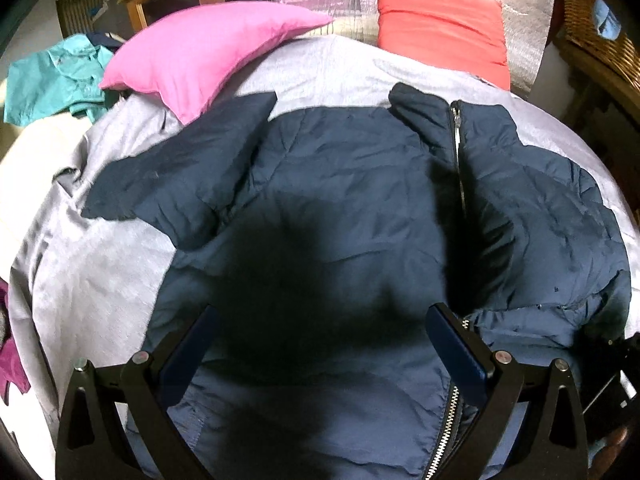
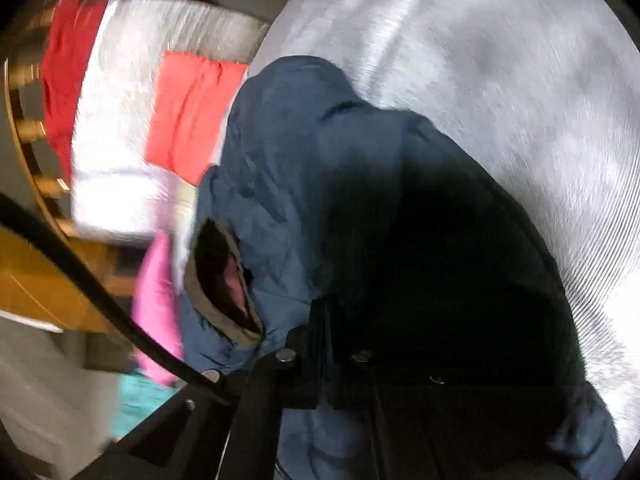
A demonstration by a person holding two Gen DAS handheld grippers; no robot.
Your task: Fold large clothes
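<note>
Jacket (image 1: 340,200): soft, puffy, slippery; grip its sleeve cuff (image 2: 224,280). Left tongs (image 1: 320,344) apart above it; right tongs (image 2: 324,364) seemingly clamped on the sleeve, though blurred.

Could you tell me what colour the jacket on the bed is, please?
Navy blue; the jacket shows best in the left wrist view.

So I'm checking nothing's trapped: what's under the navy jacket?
The navy jacket lies on the grey bedcover, visible around it. Anything directly beneath is covered.
</note>
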